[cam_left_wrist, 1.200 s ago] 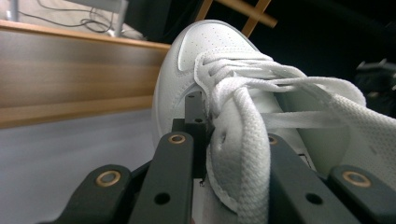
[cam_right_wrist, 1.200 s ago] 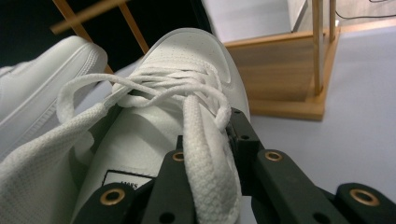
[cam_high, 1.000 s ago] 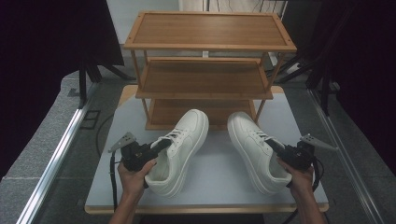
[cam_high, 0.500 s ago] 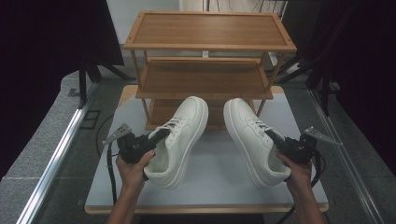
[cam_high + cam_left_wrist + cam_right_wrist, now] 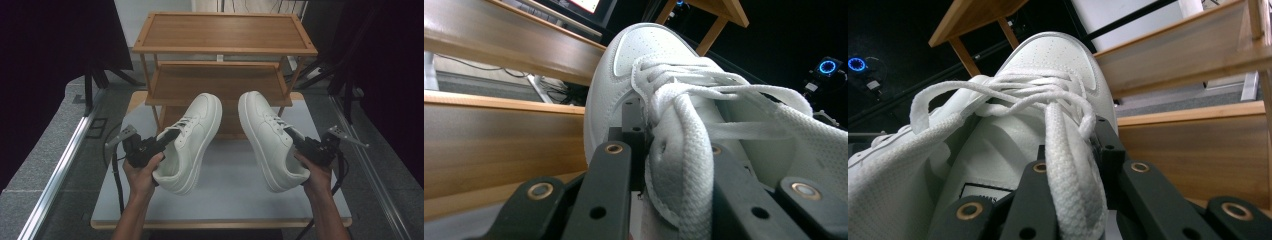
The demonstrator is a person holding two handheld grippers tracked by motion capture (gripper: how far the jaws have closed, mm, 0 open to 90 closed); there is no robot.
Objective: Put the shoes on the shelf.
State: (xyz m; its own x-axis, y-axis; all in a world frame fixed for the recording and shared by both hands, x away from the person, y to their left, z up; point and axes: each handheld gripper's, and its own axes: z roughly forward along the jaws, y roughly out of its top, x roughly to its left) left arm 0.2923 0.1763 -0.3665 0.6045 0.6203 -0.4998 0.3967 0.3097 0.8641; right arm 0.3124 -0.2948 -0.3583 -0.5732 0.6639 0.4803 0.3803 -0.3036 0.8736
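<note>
I count two white sneakers, one in each tool, both lifted clear of the counter and tipped toes-up toward the shelf rack. The left sneaker hangs at about 8 o'clock from the middle of the high view, its toe pointing to 1 o'clock; the right sneaker sits at about 4 o'clock, toe pointing to 11 o'clock. The two toes are near each other but apart.

The left tool is pinching its sneaker at the laced edge of the opening: in the left gripper view the jaws are pressed onto the eyelet flap, one jaw outside and one inside. The right tool pinches its sneaker the same way; in the right gripper view the flap and lace are squeezed between the two jaws.

I count one wooden shoe rack at 12 o'clock, standing on the far end of the counter, with three shelves, all bare. Two hands, one on each tool: left hand, right hand.
</note>
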